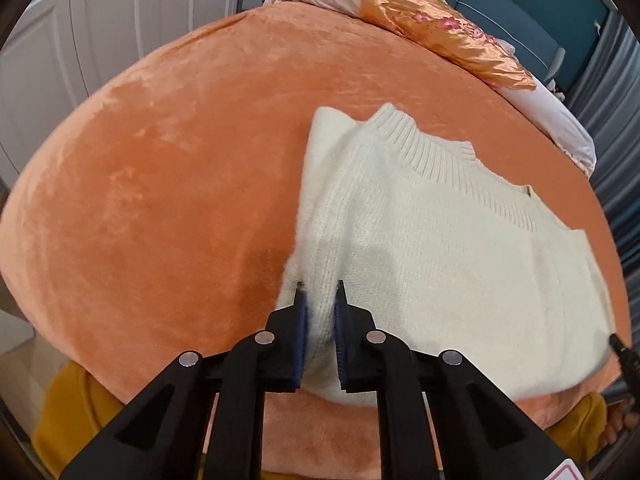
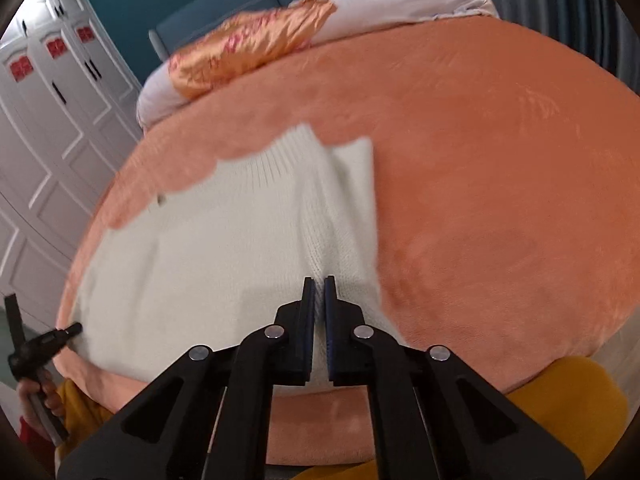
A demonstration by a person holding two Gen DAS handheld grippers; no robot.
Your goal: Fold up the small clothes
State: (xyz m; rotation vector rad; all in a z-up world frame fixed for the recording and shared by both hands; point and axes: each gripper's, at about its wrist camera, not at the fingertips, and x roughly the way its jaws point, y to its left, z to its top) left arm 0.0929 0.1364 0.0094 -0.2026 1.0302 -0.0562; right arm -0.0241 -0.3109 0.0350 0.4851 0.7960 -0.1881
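A cream knit sweater (image 1: pixel 440 248) with a ribbed collar lies flat on the orange plush bed cover (image 1: pixel 160 184), collar toward the far side and one side turned in along its left edge. My left gripper (image 1: pixel 320 290) is shut on the sweater's near left edge, with knit bunched between its blue pads. In the right wrist view the same sweater (image 2: pixel 224 248) is blurred, and my right gripper (image 2: pixel 319 280) is shut on its near right edge. Each view shows the other tool at the sweater's opposite near corner.
An orange satin quilt (image 1: pixel 440 32) and pale bedding are heaped at the far end of the bed. White wardrobe doors (image 2: pixel 52 128) stand on one side and a teal wall behind. A person's yellow clothing (image 2: pixel 568 392) is at the bed's near edge.
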